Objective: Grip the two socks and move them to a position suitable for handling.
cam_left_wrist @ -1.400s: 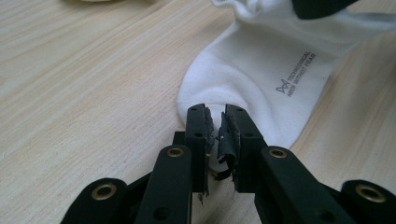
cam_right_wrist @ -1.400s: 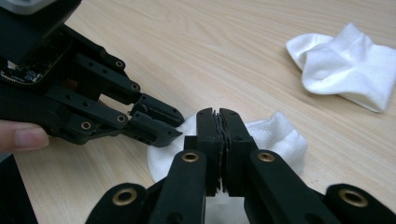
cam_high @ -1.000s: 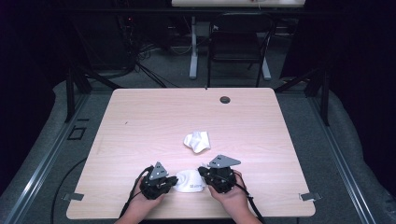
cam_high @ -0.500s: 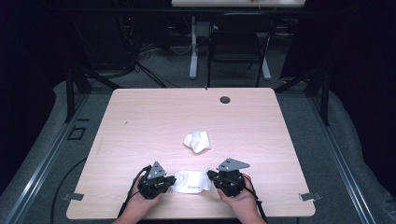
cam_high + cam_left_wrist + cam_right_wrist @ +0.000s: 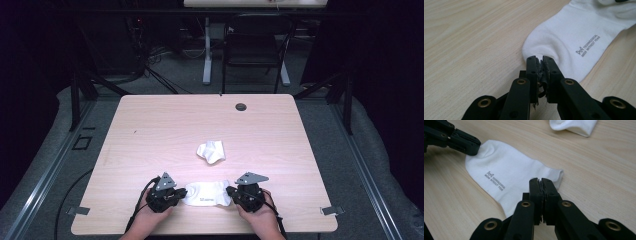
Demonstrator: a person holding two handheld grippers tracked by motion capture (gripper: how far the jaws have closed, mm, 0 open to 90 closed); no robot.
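**Flat Sock Pinched at Both Ends Near the Table's Front Edge**

Between our two hands, at the near edge of the table (image 5: pixel 150 125), we hold one white sock (image 5: pixel 207 193) stretched flat. Our left gripper (image 5: pixel 541 60) has its jaws together on the sock's rounded toe end, a small fold of fabric pinched at the tips. Our right gripper (image 5: pixel 541 181) is likewise clamped on the sock, at the edge near its open cuff. In the high view we see the left gripper (image 5: pixel 184 192) and right gripper (image 5: pixel 230 192) facing each other across the sock, which lies on the wood with its printed logo up.

Farther out, well apart toward the middle of the table, a second white sock (image 5: pixel 211 151) lies crumpled. A small dark grommet (image 5: pixel 241 106) sits near the far edge.

We judge the step in hand to be laying this sock out smooth. To do it well, we should keep both pinches firm, pull gently and evenly apart, keep the fabric low against the wood, and avoid twisting either wrist so no wrinkle forms.
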